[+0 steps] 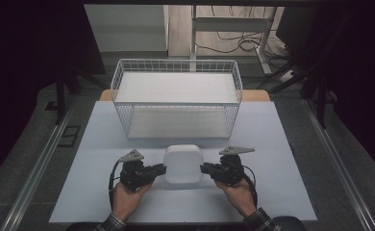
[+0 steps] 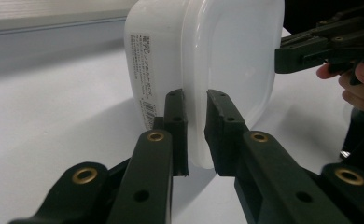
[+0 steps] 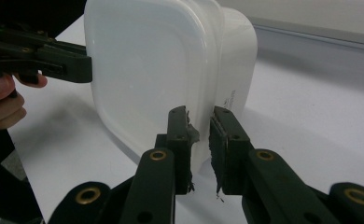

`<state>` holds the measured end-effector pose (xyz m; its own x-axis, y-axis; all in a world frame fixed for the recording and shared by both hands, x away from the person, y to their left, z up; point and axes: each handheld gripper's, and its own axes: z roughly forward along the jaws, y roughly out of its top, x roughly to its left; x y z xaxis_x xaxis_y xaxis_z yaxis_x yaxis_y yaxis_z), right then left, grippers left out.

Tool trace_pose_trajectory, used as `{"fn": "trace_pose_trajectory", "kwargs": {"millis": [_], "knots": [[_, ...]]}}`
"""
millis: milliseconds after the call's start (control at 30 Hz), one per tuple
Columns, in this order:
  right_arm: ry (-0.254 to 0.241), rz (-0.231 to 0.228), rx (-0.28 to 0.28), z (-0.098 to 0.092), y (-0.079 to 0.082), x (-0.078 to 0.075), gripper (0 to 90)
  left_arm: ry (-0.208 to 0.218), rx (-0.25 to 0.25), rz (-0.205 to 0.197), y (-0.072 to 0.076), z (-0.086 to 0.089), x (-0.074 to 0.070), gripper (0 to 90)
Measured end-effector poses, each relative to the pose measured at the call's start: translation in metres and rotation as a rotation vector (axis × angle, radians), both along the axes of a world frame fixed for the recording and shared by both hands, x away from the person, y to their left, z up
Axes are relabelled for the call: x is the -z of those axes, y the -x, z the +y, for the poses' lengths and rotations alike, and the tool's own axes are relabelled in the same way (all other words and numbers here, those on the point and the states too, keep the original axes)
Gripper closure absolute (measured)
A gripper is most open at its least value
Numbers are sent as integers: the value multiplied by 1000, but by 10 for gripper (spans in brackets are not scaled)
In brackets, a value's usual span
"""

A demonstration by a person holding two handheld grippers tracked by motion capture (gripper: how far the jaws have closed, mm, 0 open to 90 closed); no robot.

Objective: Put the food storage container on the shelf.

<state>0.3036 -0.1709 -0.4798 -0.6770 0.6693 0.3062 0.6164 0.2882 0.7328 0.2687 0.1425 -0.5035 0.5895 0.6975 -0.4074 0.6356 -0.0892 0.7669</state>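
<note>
A white, rounded-square plastic container with a lid lies at the front middle of the white table mat. My left gripper meets it from the left and my right gripper from the right. In the left gripper view the container has its lid rim pinched in my left gripper, with the right gripper at the far edge. In the right gripper view my right gripper clamps the rim of the container, and the left gripper grips opposite. Whether the container touches the mat I cannot tell.
A white wire basket stands just behind the container, open at the top. The mat reaches out on both sides of the hands. Dark floor, metal rails and cables lie beyond the table.
</note>
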Motion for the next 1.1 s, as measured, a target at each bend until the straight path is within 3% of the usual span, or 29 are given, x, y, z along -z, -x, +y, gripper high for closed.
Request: {"fn": "trace_pose_trajectory", "kwargs": {"millis": [233, 533, 733, 833, 1100], "knots": [[-25, -33, 10, 0, -1, -5, 778, 11, -4, -19, -7, 3, -6, 795], [-35, -66, 6, 6, -17, -20, 779, 12, -23, -45, -24, 8, -20, 793], [-31, -92, 18, 13, -35, -28, 779, 7, -43, -58, -44, 12, -27, 791], [-28, -107, 31, 17, -50, -30, 779, 0, -56, -59, -64, 13, -28, 789], [-15, -96, 62, 27, -80, -20, 778, -15, -96, -26, -95, 15, -20, 783]]}}
